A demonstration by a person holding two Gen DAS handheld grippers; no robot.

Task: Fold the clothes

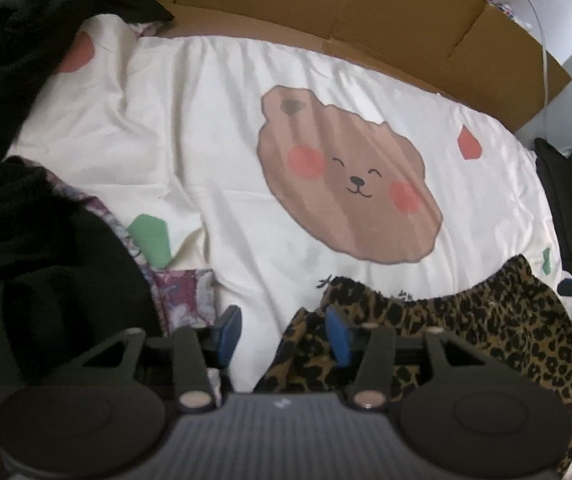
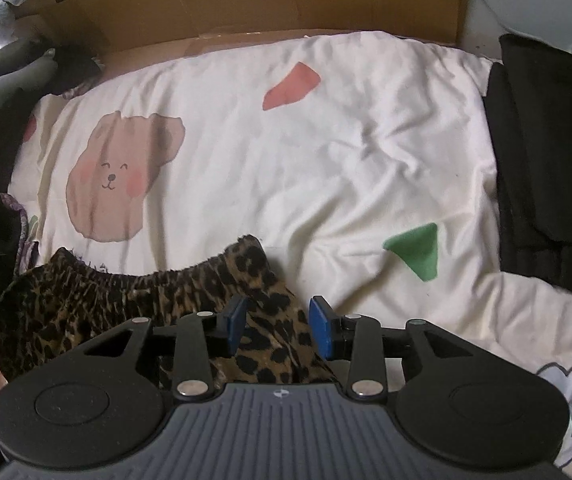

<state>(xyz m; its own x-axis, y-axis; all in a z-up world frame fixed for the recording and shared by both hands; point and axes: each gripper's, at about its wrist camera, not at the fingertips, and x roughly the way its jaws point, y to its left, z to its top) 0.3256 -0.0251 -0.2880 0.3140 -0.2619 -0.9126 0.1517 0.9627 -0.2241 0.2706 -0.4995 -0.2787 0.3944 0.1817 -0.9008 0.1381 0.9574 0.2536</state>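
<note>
A: Starting at the left, what is the left claw [image 1: 283, 330] doing?

B: It is hanging half open over the near edge of the bed [image 1: 213, 128], gripping nothing. One blue pad is sitting over bare duvet, the other over the left end of the leopard-print garment [image 1: 486, 320].

A: And where is that garment lying?

B: It is lying bunched along the bed's near edge, its gathered edge facing the bear print [image 1: 346, 184]. I judge it is being laid out there because the middle of the bed offers room for folding.

A: The right claw [image 2: 279, 326]?

B: Also half open, straddling the garment's right end without pinching it; the pads are not pressing on the cloth.
</note>
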